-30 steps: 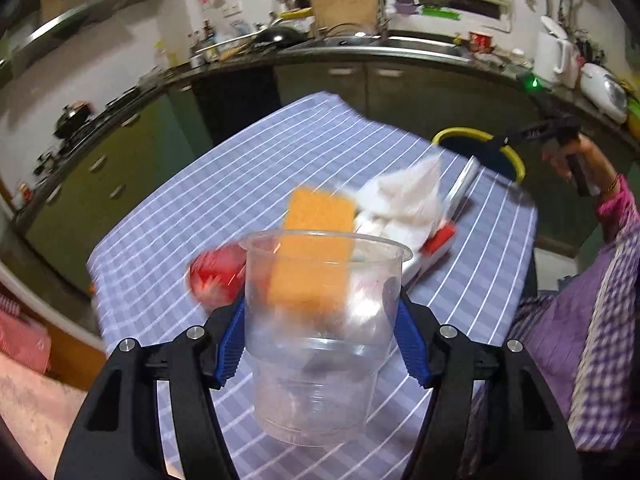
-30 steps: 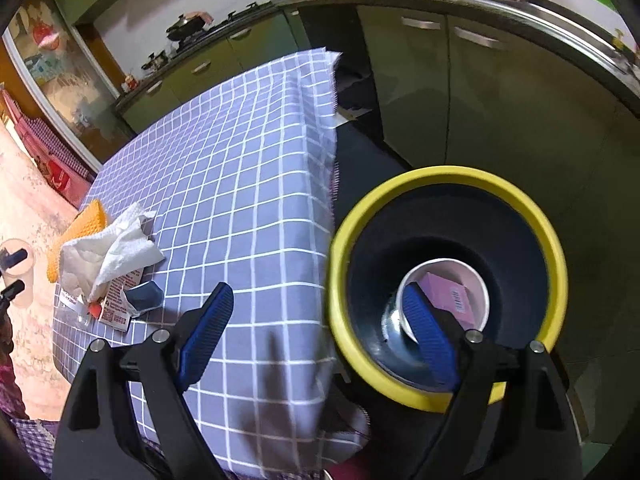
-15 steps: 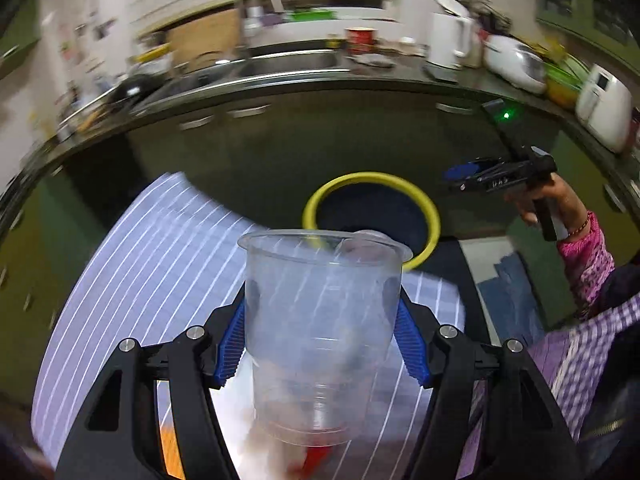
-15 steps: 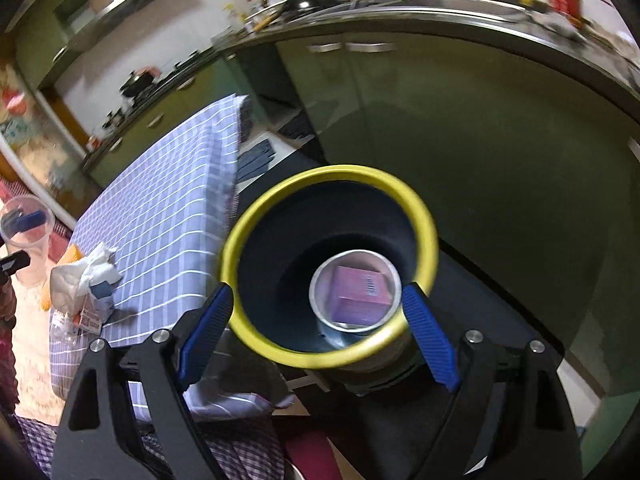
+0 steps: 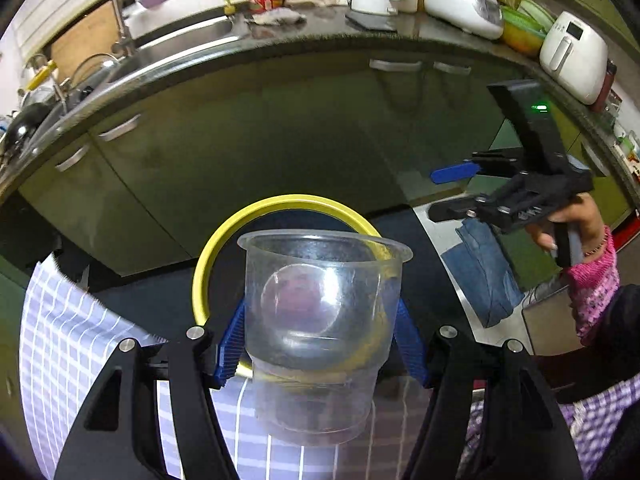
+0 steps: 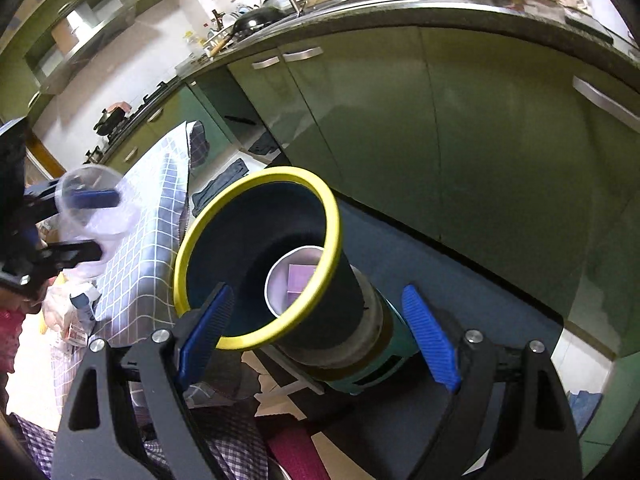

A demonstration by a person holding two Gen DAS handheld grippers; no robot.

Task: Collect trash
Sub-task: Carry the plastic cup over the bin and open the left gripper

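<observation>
My left gripper (image 5: pixel 320 344) is shut on a clear plastic cup (image 5: pixel 320 320) and holds it above the table's end, in front of the dark trash bin with a yellow rim (image 5: pixel 224 248). The right wrist view shows the cup (image 6: pixel 90 204) at far left and the bin (image 6: pixel 256 256) holding a white cup with a pink box (image 6: pixel 298 280). My right gripper (image 6: pixel 316 328) is open and empty, over the bin; it also shows at right in the left wrist view (image 5: pixel 452 192).
The checked tablecloth (image 6: pixel 156 216) hangs beside the bin. Tissue and wrappers (image 6: pixel 72 312) lie on the table at far left. Green cabinets (image 6: pixel 440 140) and a cluttered counter (image 5: pixel 360 20) stand behind. Cloths (image 5: pixel 484 276) lie on the floor.
My left gripper has carried the cup closer to the bin, the table dropping out of its view. My right gripper has drawn back to the right of the bin.
</observation>
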